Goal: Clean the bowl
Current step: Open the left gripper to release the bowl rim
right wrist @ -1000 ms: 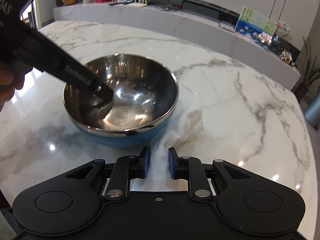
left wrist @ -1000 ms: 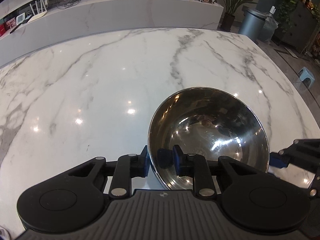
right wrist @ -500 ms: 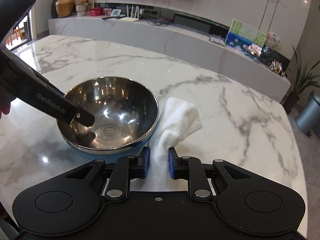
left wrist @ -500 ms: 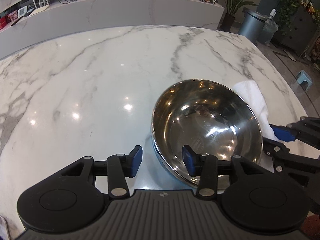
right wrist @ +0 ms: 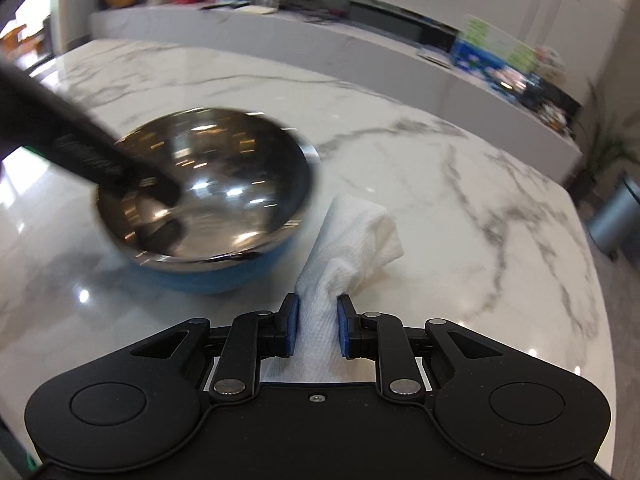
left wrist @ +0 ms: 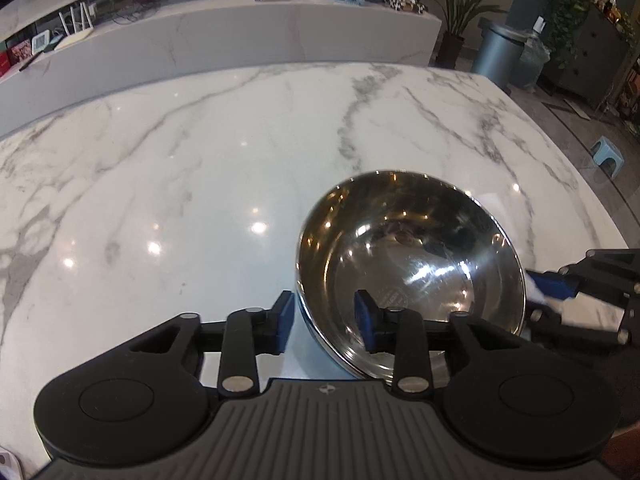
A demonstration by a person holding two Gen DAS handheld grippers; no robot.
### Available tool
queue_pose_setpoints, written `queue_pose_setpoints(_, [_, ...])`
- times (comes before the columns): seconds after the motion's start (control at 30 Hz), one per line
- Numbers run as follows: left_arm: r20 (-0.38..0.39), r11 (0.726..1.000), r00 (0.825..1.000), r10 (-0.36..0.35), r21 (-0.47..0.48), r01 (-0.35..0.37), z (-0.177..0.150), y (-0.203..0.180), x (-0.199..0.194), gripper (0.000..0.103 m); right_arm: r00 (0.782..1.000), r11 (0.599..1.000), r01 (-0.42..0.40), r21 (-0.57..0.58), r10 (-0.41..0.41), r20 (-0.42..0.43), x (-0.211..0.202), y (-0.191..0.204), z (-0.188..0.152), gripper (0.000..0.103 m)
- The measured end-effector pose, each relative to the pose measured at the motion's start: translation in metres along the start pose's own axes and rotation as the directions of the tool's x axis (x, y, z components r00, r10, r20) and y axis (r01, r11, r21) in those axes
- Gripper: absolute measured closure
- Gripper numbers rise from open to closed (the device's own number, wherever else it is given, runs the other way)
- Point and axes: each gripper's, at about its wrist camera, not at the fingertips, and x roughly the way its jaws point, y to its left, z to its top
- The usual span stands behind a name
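left tool (left wrist: 323, 322) straddles the near rim of the bowl (left wrist: 408, 252), fingers opening, rim between them but not pinched. the bowl sits on the marble tabletop (left wrist: 200, 184). right tool (right wrist: 316, 326) is clamped tight on a white paper towel (right wrist: 352, 236) just beside the bowl. wiping looks ready to start: next, towel into the bowl.
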Motion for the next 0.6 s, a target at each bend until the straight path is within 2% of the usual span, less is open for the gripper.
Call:
queue_pose_setpoints(0.1, [0.043, 1.000, 0.999, -0.024, 0.005, 0.024, 0.000, 0.001, -0.008, 0.047, 1.000, 0.995, 0.015, 0.102, -0.014, -0.014, 0.005, -0.016, 0.001, 0.085])
queue_pose_setpoints(0.23, [0.105, 0.999, 0.994, -0.026, 0.021, 0.024, 0.002, 0.001, -0.020, 0.029, 0.999, 0.988, 0.023, 0.152, -0.017, -0.042, 0.014, -0.023, 0.000, 0.085])
queue_pose_setpoints(0.4, [0.164, 1.000, 0.986, -0.016, 0.018, 0.014, 0.004, 0.005, -0.029, 0.025, 0.999, 0.984, 0.015, 0.178, -0.005, -0.053, 0.020, -0.024, 0.000, 0.083])
queue_pose_setpoints(0.53, [0.195, 0.999, 0.980, -0.045, 0.005, 0.045, 0.004, 0.007, -0.034, 0.022, 0.998, 0.983, 0.013, 0.184, -0.002, -0.059, 0.021, -0.024, 0.000, 0.078])
queue_pose_setpoints(0.57, [0.202, 0.999, 0.978, -0.054, 0.004, 0.054, 0.004, 0.007, -0.035, 0.022, 0.998, 0.981, 0.014, 0.192, -0.002, -0.062, 0.022, -0.025, 0.000, 0.068])
queue_pose_setpoints(0.6, [0.209, 0.998, 0.976, -0.061, 0.005, 0.061, 0.003, 0.007, -0.036, 0.021, 0.998, 0.980, 0.016, 0.201, -0.003, -0.066, 0.023, -0.026, 0.000, 0.049])
